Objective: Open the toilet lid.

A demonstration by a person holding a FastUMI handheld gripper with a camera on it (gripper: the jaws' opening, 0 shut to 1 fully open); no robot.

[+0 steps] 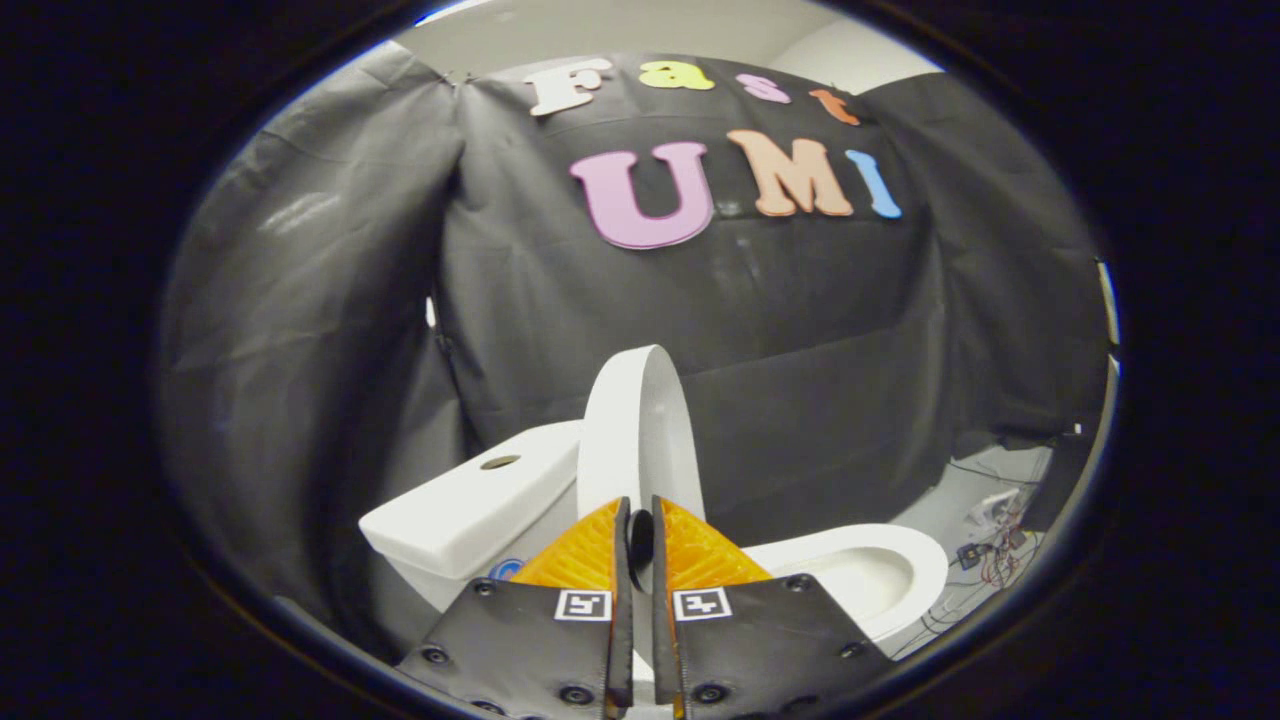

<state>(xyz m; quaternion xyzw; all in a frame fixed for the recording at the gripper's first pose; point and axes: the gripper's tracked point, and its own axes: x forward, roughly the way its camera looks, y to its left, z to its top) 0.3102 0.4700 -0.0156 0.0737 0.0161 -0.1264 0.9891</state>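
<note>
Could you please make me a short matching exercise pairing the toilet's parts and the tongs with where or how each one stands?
Things:
1. lid
2. tank
3. bowl
4. tongs

States:
A. lies open to the air, to the right beyond the fingers
B. fingers nearly together, closed on the lid's edge
C. raised almost upright, rising just ahead of the fingers
D. sits to the left of the lid, with a round button on top

Pairs: 1-C, 2-D, 3-A, 4-B
</note>
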